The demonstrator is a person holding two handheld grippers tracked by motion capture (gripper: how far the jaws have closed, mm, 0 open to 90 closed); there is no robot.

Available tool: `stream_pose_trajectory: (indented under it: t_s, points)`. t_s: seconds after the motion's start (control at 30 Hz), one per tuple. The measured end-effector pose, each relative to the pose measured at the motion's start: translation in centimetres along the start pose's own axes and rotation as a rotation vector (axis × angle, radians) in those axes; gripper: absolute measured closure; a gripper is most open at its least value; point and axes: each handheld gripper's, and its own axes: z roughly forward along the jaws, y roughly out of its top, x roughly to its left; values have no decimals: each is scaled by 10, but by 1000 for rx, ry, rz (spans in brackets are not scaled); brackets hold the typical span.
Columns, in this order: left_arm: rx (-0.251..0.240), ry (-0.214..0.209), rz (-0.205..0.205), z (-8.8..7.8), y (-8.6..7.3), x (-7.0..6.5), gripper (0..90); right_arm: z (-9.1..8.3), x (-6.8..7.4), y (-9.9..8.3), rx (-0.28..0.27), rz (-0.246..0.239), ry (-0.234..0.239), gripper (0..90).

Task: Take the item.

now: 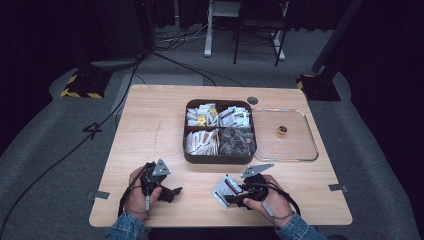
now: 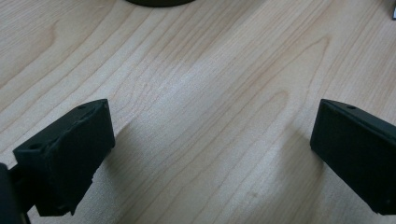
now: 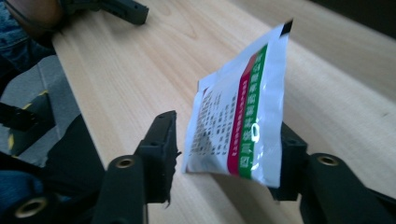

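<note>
— How far along is it?

— One sachet is out of the divided box, standing between the right gripper's parted jaws near the table's front edge; the pads seem just off it, though that's hard to tell.

— And the other?

— The left gripper is wide, with nothing in it. The clear tray holds one small object.

Overhead forward-down, two close claw cameras, shared tabletop
</note>
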Motion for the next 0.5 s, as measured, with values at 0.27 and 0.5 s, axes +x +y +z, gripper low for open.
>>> stream_pose_trajectory:
  t_s: [0.27,0.5]
  points:
    - [0,0,0,0,0,0,1,-7,-8,1,-43,-12,-62,436]
    - [0,0,0,0,0,0,2,-12,-10,3,-84,-21,-85,427]
